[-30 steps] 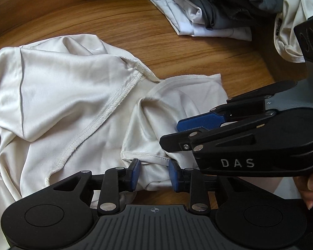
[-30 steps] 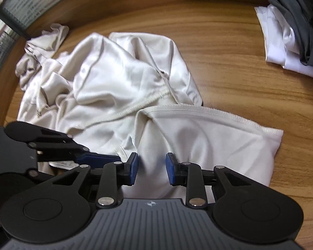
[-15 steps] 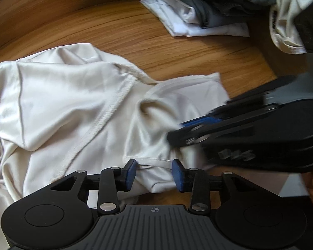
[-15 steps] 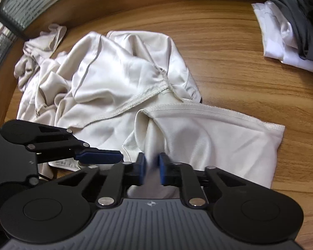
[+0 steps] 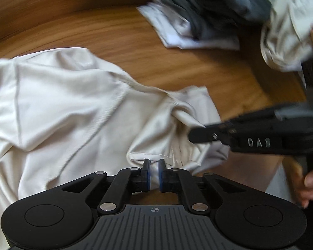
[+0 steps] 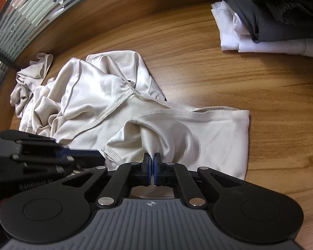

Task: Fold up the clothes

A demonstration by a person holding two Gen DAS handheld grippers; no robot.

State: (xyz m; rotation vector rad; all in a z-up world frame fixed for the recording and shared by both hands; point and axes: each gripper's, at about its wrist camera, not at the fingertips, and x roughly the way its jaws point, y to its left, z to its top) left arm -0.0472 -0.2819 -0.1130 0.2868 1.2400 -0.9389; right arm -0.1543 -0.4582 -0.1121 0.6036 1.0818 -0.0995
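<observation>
A cream garment point(image 6: 106, 112) lay crumpled, unfolded, on the desk point(image 6: 229, 79). Right tongs point(image 6: 152, 167) clenched its near edge; left tongs point(image 5: 153, 174) were closing on it. Folded clothes point(image 6: 260, 25) sat far right.

Left gripper point(image 5: 153, 174) enters its own view from 6 o'clock, pitched steeply down; jaws closing, narrow gap left, a hem of cream garment point(image 5: 73, 112) between the pads.

Right gripper point(image 6: 152, 171) pitched steeply down, pads pressed tight on a pinched fold of the same cloth.

Bare hand point(image 5: 308, 187) at 4 o'clock, gripping that tool's handle.
</observation>
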